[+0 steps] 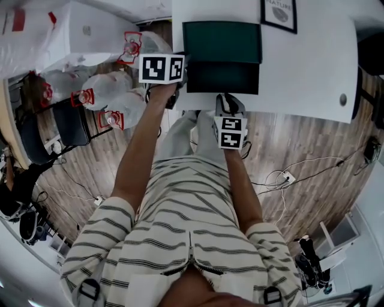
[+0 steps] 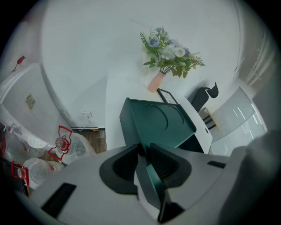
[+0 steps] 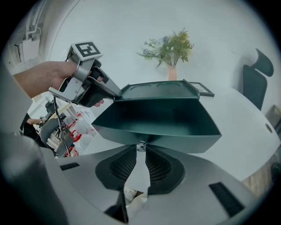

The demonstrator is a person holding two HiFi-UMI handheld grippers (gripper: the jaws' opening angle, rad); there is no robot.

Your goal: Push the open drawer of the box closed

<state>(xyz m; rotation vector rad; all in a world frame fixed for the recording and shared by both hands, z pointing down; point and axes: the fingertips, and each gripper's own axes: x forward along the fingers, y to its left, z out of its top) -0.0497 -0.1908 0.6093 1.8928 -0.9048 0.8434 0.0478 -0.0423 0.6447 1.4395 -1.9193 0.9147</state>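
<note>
A dark green box [image 1: 222, 41] stands on the white table [image 1: 312, 66]. Its drawer [image 1: 223, 78] is pulled out toward me and shows empty in the right gripper view [image 3: 162, 121]. My right gripper [image 3: 141, 150] is at the drawer's front, its jaws pinched on the small silver knob [image 3: 141, 146]; from the head view it [image 1: 227, 103] sits just below the drawer. My left gripper [image 2: 144, 151] is shut on the box's near left edge [image 2: 151, 176]. In the right gripper view the left gripper [image 3: 115, 93] meets the box's top corner.
A pink vase of flowers [image 2: 169, 52] stands behind the box, with a framed picture [image 1: 279, 13] lying near it. Clear plastic bags with red handles [image 1: 114, 90] crowd the floor at the left. An office chair [image 3: 257, 83] is at the right. Cables [image 1: 288, 177] run across the wooden floor.
</note>
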